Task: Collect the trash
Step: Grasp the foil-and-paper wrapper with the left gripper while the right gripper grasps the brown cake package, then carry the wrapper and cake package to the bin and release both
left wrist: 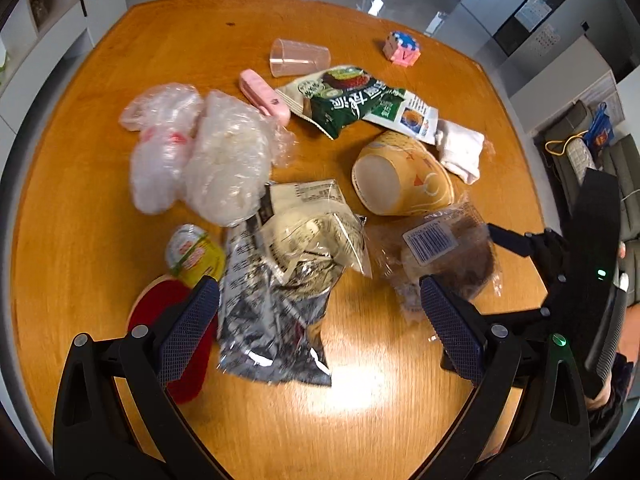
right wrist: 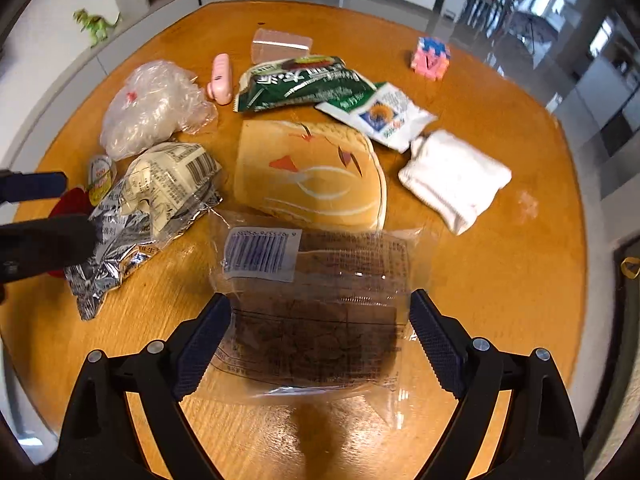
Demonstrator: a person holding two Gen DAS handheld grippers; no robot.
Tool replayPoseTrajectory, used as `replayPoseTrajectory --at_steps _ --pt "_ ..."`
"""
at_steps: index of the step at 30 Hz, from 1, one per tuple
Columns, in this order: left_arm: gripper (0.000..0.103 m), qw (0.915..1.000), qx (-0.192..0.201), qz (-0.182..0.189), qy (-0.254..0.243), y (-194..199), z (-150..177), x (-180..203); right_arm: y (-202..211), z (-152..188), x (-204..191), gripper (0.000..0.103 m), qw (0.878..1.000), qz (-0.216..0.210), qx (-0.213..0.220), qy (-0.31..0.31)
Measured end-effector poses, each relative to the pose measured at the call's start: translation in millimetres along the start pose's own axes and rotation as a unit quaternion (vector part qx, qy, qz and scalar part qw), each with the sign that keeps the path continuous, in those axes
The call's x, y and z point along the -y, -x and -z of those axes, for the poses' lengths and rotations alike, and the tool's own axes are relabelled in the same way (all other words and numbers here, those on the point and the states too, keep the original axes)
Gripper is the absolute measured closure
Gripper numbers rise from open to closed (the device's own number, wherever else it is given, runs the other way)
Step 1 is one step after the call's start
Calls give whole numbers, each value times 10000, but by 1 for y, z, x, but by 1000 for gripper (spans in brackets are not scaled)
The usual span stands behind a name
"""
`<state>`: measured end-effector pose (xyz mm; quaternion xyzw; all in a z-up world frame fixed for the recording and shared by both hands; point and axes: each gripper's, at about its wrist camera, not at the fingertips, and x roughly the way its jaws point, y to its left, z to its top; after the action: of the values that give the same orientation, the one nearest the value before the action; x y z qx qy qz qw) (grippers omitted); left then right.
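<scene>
Right gripper [right wrist: 320,344] points steeply down at the wooden table [right wrist: 500,280], jaws spread wide. The clear wrapper with a barcode label [right wrist: 316,304] lies flat on the wood between the two blue pads, its edges close to both; whether they touch cannot be told. The film is thin, glossy and crinkled, with something dark brown showing inside.

Left gripper [left wrist: 320,312] also stands wide, nothing between its pads but bare wood and the tail of a silver foil packet [left wrist: 264,320]. That packet is creased, metallic and printed in black, and lies just ahead of the left pad. A red disc [left wrist: 176,344] sits partly under that same finger. A small sealed cup with a yellow foil lid [left wrist: 194,254] rests beside it; its contents cannot be told.

Mid-table: a cream plastic wrapper [left wrist: 312,232] overlaps the foil packet. A yellow paper cup [left wrist: 400,176] lies tipped on its side, crushed. Two bunched clear plastic bags [left wrist: 196,152] lie to the left. A folded white cloth [left wrist: 460,150] sits right of the cup.

Farther out: a green snack packet [left wrist: 348,100], a white sachet [left wrist: 412,116] touching it, a pink clip [left wrist: 264,96], a clear plastic tumbler [left wrist: 298,58] on its side, and a pink-and-blue block toy [left wrist: 402,48] well apart near the far edge.
</scene>
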<state>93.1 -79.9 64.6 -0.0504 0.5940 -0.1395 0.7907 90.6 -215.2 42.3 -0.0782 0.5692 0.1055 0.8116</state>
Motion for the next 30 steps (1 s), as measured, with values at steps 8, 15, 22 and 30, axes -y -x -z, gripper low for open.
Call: replayPoseTrajectory --at_steps 8,15,22,30 --pt "6 9996 -240 -60 154 -43 -17 -2 11 20 4 32 9992 -125 221 -308" --pt "44 9999 119 61 90 -47 -20 -6 14 29 -1 33 9992 -31 237 -320" --pt "62 9984 326 469 -2 -21 -10 -11 33 30 -4 38 9977 64 490 -455" --pt "62 9960 716 465 -278 32 17 -6 72 38 -28 38 9967 -48 756 -295"
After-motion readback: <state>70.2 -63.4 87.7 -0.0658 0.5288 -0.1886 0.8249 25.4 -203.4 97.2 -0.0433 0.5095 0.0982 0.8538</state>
